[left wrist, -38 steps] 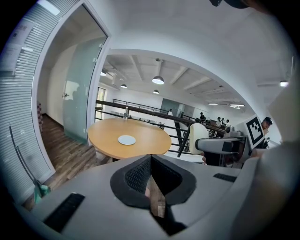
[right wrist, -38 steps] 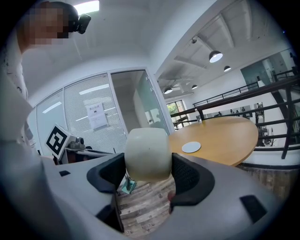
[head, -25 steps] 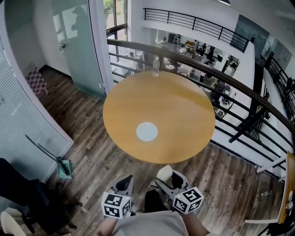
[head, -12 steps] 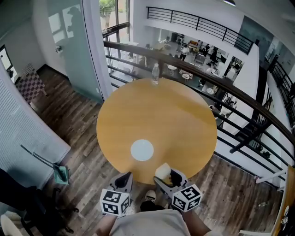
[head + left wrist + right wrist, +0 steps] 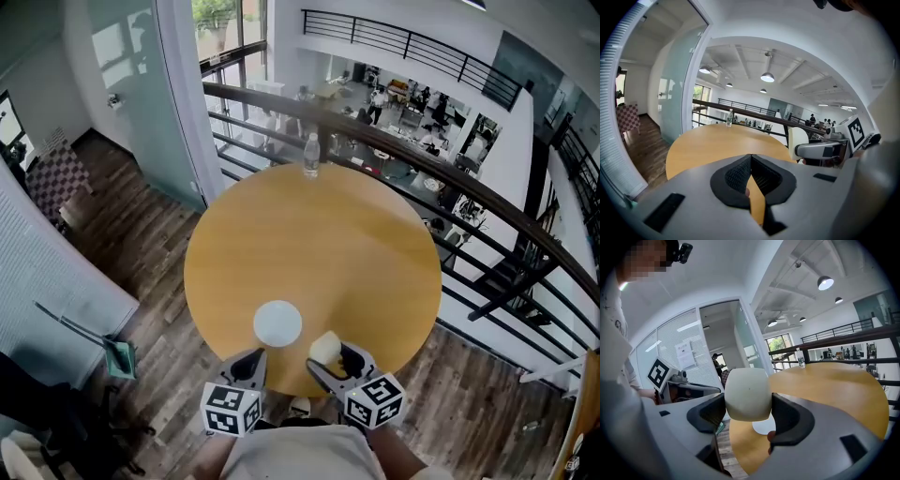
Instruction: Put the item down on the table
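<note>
My right gripper (image 5: 748, 405) is shut on a cream, rounded item (image 5: 747, 393), its dark pads pressed to both sides. In the head view that item (image 5: 324, 347) hangs over the near edge of the round wooden table (image 5: 319, 253), in my right gripper (image 5: 330, 360). A flat white disc (image 5: 277, 322) lies on the table just left of it, and shows under the held item as the disc (image 5: 765, 426). My left gripper (image 5: 246, 366) is at the table's near edge, left of the right one. Its jaws (image 5: 750, 160) are shut and hold nothing.
A clear water bottle (image 5: 311, 156) stands at the table's far edge, beside a dark handrail (image 5: 450, 169) over an open drop. A glass partition (image 5: 150, 84) stands at the left. A green dustpan (image 5: 120, 358) and a dark chair (image 5: 47, 412) are on the wood floor at lower left.
The table has come closer and lower in view. Both grippers, earlier over the floor short of it, now reach over its near edge. The right one still holds the cream item.
</note>
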`<state>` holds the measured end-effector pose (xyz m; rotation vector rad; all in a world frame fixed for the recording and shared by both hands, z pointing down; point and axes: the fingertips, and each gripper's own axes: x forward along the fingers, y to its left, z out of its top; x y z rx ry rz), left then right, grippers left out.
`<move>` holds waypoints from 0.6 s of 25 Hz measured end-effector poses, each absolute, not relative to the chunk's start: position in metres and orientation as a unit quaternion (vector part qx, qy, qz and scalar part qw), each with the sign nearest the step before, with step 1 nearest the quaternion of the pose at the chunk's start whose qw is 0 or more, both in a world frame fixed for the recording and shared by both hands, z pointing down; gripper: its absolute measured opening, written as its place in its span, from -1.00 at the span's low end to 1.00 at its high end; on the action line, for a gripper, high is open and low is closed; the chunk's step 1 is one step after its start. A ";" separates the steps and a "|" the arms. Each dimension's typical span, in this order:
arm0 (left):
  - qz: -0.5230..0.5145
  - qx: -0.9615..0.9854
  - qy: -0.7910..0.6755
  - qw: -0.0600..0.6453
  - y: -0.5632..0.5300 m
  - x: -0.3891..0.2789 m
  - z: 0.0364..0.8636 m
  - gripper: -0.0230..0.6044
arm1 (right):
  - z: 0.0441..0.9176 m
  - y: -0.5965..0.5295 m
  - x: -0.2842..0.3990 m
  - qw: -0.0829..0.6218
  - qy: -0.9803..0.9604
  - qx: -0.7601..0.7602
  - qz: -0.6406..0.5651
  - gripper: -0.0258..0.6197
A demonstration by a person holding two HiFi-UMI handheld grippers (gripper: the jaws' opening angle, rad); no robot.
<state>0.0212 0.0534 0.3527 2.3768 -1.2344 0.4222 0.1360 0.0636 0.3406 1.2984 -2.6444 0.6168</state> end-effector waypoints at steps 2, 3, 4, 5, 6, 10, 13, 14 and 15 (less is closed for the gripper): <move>0.152 0.855 -0.446 0.216 0.046 0.024 0.352 -0.85 | 0.343 0.059 0.136 0.067 -0.877 0.427 0.209 0.03; 0.152 0.855 -0.447 0.215 0.043 0.025 0.351 -0.85 | 0.344 0.057 0.134 0.068 -0.877 0.426 0.211 0.03; 0.151 0.855 -0.447 0.214 0.041 0.025 0.350 -0.85 | 0.346 0.055 0.132 0.068 -0.878 0.424 0.212 0.03; 0.151 0.855 -0.448 0.213 0.038 0.024 0.350 -0.85 | 0.347 0.054 0.129 0.068 -0.878 0.424 0.213 0.03; 0.149 0.855 -0.449 0.213 0.035 0.022 0.350 -0.85 | 0.349 0.052 0.126 0.070 -0.878 0.423 0.214 0.03; 0.141 0.852 -0.455 0.217 0.020 0.014 0.353 -0.85 | 0.350 0.046 0.118 0.081 -0.874 0.424 0.224 0.03; 0.150 0.858 -0.438 0.221 0.011 0.014 0.357 -0.85 | 0.347 0.042 0.117 0.082 -0.866 0.437 0.227 0.03; 0.155 0.862 -0.431 0.219 0.009 0.014 0.357 -0.85 | 0.346 0.040 0.117 0.080 -0.863 0.444 0.229 0.03; 0.160 0.865 -0.425 0.215 0.006 0.013 0.356 -0.85 | 0.345 0.039 0.117 0.077 -0.860 0.449 0.230 0.03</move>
